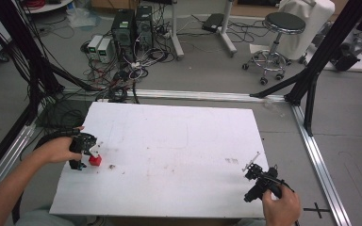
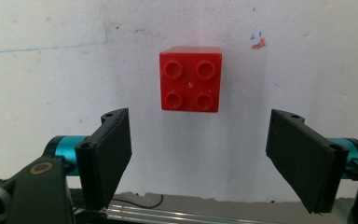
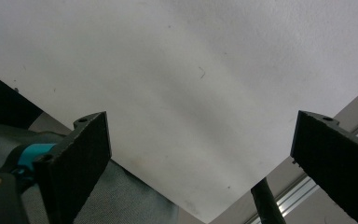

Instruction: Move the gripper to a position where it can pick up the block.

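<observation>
High view overhead, gripper views close, sharing table (image 1: 179, 141)

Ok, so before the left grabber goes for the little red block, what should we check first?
1. Left gripper jaws open wider than the small red plastic four-stud brick: ok.
2. Brick centred between the jaws: ok, roughly.
3. Brick sits flat, studs up, on the white table board: ok.
4. Jaws already around the brick: not ok, it lies ahead of the tips.
5. Nothing else beside the brick: ok.
6. Right gripper open and far from the brick: ok.
</observation>
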`<state>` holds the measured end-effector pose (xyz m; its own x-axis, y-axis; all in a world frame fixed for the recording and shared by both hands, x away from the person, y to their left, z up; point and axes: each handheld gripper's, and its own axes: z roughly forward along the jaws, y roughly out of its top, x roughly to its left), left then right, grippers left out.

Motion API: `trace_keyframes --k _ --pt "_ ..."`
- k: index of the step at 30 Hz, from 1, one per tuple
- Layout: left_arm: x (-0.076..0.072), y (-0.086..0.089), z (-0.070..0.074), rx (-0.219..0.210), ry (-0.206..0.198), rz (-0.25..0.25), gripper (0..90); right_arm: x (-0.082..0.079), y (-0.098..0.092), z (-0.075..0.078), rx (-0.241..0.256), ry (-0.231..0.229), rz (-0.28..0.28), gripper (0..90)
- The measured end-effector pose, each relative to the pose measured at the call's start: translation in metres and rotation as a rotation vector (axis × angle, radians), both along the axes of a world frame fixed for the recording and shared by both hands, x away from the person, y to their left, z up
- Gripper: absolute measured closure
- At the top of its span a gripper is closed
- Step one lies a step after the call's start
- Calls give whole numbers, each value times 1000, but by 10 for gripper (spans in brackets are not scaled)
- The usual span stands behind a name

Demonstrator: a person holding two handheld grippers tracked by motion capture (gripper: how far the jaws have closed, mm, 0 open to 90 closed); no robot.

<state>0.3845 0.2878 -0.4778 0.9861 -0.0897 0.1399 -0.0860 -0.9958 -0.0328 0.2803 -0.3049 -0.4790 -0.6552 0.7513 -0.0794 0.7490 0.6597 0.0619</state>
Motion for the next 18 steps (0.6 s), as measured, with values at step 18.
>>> trace_keyframes --k 18 --pt "10 -12 -19 19 51 -53 227 1 1 -2 -8 11 2 41"
